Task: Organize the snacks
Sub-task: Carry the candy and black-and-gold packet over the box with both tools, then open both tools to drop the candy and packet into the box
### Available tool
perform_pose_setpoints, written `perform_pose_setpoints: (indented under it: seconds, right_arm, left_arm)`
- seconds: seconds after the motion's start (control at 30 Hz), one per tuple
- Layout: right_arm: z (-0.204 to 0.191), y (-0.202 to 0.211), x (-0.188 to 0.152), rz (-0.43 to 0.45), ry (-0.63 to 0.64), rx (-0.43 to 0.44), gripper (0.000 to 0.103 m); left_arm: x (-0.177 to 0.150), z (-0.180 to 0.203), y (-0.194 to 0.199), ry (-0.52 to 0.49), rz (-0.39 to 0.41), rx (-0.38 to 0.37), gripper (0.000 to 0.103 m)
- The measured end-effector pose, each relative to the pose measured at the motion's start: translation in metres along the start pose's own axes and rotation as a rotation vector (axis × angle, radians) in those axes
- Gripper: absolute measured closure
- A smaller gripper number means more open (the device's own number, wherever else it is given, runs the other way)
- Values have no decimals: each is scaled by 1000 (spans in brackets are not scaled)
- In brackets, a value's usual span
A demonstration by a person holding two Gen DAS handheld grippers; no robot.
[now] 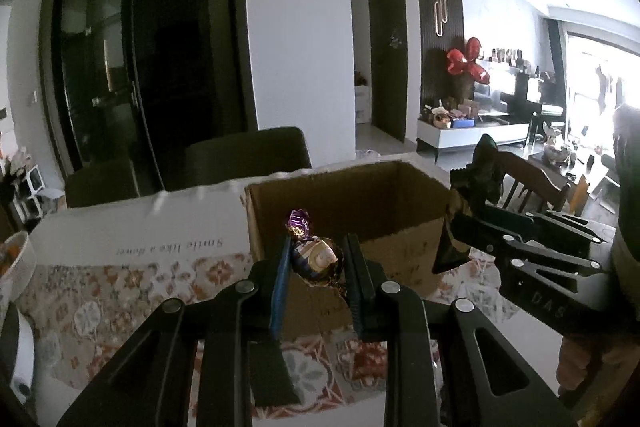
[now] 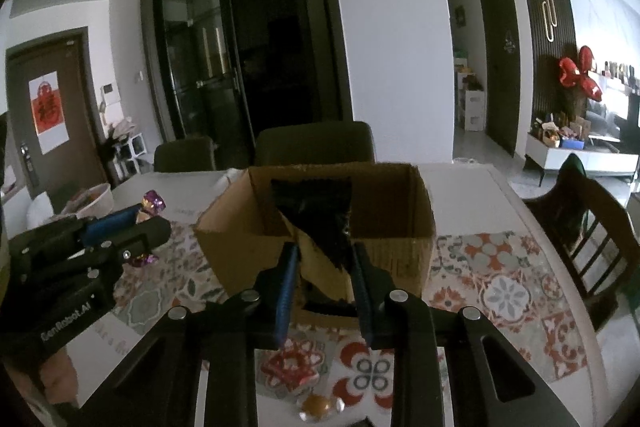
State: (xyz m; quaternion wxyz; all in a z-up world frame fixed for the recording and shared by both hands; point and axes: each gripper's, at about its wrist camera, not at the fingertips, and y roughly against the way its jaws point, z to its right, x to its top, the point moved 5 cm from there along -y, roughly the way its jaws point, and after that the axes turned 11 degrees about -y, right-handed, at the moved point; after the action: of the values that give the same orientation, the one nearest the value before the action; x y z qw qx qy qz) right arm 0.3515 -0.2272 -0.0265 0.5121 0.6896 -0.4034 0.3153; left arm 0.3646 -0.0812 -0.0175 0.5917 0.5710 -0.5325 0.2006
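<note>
Both views are dim indoors, with a cool, bluish cast. Daylight pours in from a window (image 1: 600, 83) far right of the cardboard box (image 1: 352, 211) in the left wrist view, blown out to pure white with haze bleeding over nearby furniture. The glass doors (image 2: 224, 67) behind the box are nearly black. The box's inside lies in shadow. Fisheye curvature bends walls and door frames, and black vignette rims each corner. Fine detail is soft and slightly noisy.
</note>
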Motion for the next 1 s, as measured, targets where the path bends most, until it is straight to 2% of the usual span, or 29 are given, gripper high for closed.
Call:
perform_pose_setpoints:
  seconds: [0.27, 0.43, 0.7, 0.87, 0.9, 0.93, 1.0]
  right_arm:
    - [-3, -8, 27, 34, 6, 17, 76]
    - [-5, -15, 47, 65, 28, 13, 76]
    - [1, -52, 58, -2, 23, -3, 76]
    - [9, -76, 54, -62, 4, -18, 75]
    - [11, -80, 53, -71, -1, -23, 75]
    - [14, -84, 52, -83, -12, -29, 75]
    - [19, -89, 50, -101, -29, -36, 74]
  left_arm:
    - [27, -9, -18, -6, 17, -17, 77]
    - [41, -14, -38, 0, 0, -50, 77]
    - [47, -23, -84, 51, -94, -117, 77]
    - [47, -20, -108, 41, -144, -126, 76]
    - [46, -19, -112, 36, -158, -130, 72]
    - [45, -18, -117, 29, -173, -132, 61]
    - [42, -18, -120, 21, -182, -112, 47]
